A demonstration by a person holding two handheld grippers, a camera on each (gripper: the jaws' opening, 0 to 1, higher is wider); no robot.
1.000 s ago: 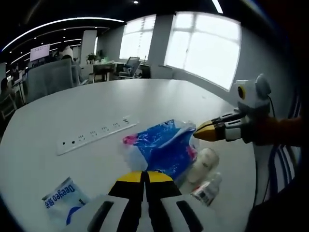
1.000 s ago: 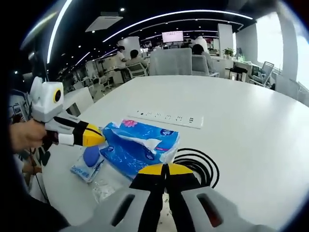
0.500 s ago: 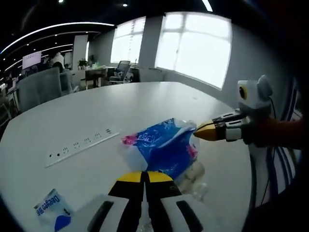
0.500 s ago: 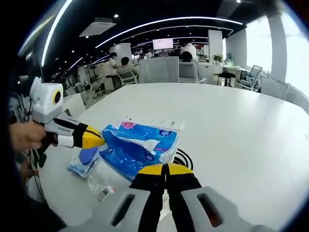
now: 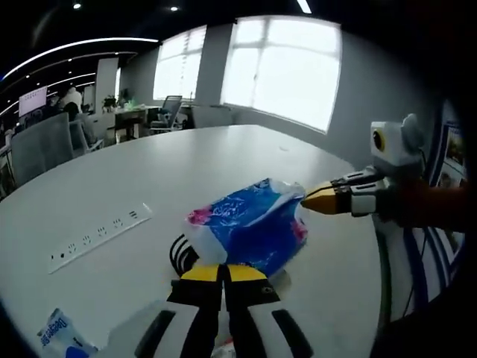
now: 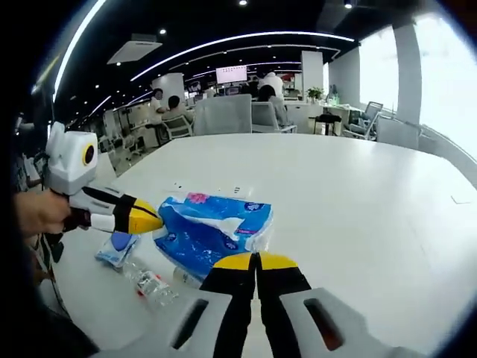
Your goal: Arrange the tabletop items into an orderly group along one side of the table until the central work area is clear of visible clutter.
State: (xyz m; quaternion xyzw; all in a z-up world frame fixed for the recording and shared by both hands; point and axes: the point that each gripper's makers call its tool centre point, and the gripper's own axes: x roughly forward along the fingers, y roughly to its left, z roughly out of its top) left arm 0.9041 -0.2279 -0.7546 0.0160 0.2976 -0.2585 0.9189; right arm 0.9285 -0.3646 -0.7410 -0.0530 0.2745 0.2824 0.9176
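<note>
Both grippers, the left gripper (image 5: pixel 221 272) and right gripper (image 6: pixel 257 261), pinch the tissue pack (image 6: pixel 212 233) between closed jaws, carrying it above the counter (image 6: pixel 358 201); next, setting it down at one side.

an open office under a dark ceiling (image 6: pixel 246 16) with curved light strips (image 6: pixel 223 43) and small spot lamps. big bright windows (image 5: pixel 283 71) fill the wall beyond the table's far edge in the left gripper view, with a grey pillar (image 5: pixel 210 67) between them. grey chairs (image 6: pixel 223 113) stand at the far edge of the wide white table (image 6: pixel 358 194). past them are desks, seated people (image 6: pixel 176 109) and a lit screen (image 6: pixel 230 74) high up. a potted plant (image 6: pixel 315 92) stands near the windows.
</note>
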